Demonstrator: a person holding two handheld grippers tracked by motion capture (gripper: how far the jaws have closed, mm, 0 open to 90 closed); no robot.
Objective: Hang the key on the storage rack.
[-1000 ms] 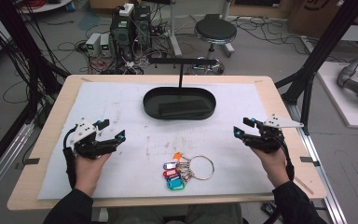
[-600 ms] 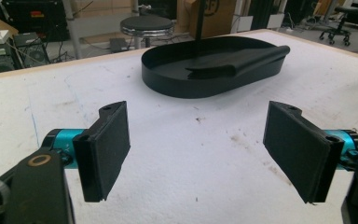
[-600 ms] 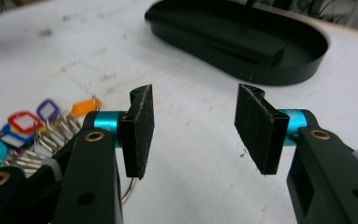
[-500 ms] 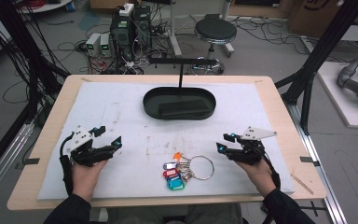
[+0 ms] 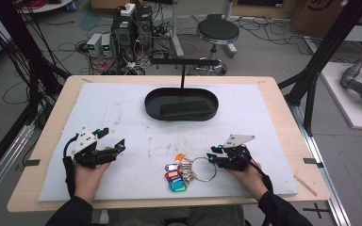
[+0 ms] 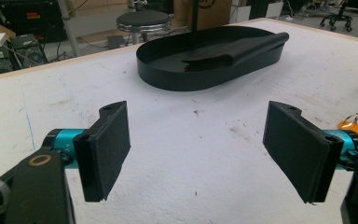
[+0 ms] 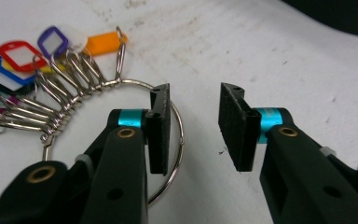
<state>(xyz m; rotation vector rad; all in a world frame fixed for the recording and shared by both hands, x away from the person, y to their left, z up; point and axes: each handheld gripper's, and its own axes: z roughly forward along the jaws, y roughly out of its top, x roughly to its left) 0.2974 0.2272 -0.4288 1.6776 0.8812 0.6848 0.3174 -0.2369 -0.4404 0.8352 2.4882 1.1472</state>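
**Right gripper at the key ring, left gripper parked**

We see the key ring [image 5: 203, 169] lying flat on the white mat [image 5: 122, 117], near the front edge and a little right of the middle. A cluster of coloured key tags [image 5: 175, 174] hangs off its left side: orange at the far end, then white-blue, red and teal toward the near edge. In the right gripper view the tags fan out to the upper left, each on its own small wire loop threaded onto the ring.

Our right gripper [image 5: 213, 154] sits low at the ring's right side, pointing left across the table. Its jaws have just been closing, yet a clear gap remains between the 2 pads. In the right gripper view the left pad [image 7: 160, 128] stands over the wire of the ring, while the right pad stands over bare mat outside the loop; nothing is pinched, so the gripper is released for now.

Our left gripper [image 5: 113, 140] rests near the left front of the mat, well apart from the ring. Its jaws are spread wide over bare mat, holding nothing.

At the far middle of the mat stands a black oval tray [image 5: 152, 101] with a dark flat piece [image 5: 186, 108] lying inside it.
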